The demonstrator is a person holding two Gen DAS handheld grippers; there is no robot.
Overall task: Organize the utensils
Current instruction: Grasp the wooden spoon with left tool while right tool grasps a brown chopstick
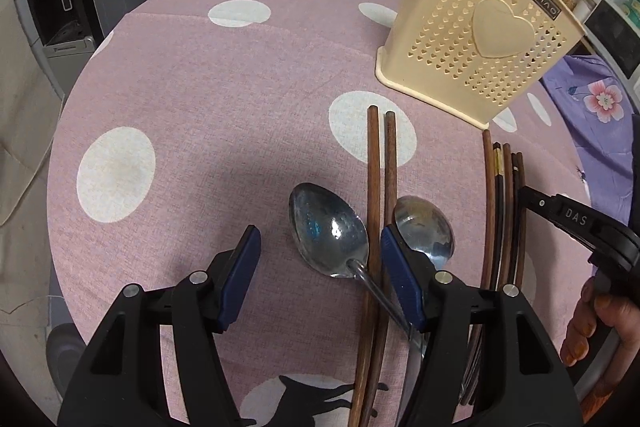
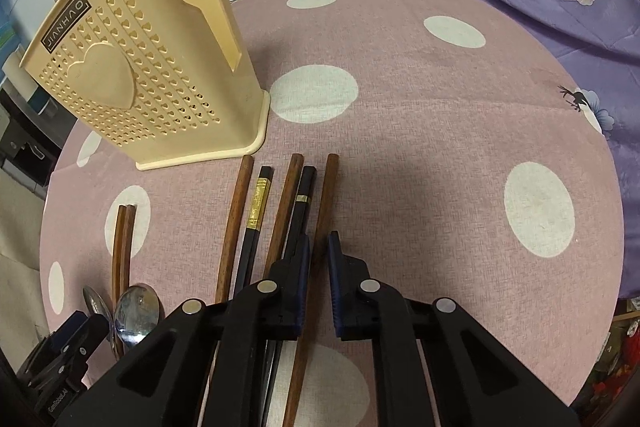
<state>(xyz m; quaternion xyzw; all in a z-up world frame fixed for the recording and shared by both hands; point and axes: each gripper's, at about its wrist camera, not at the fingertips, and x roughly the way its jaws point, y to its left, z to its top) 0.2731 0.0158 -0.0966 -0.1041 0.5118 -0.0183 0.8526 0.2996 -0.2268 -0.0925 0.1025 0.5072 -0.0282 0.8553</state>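
Right hand-held gripper (image 2: 319, 255) pinched one brown chopstick (image 2: 326, 203) nearest the holder (image 2: 152, 75); neighbours could drag. Left hand-held gripper (image 1: 320, 267) stood half-open, empty.

Both grippers (image 1: 316, 279) (image 2: 319, 283) are showing black plastic frames, blue ribbed pads (image 1: 240, 275), silver pivot screws; white "DAS" lettering on one.

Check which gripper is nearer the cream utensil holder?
Roughly even; the views don't settle it. The cream utensil holder stands past both: left gripper over the spoons, right gripper on a brown chopstick.
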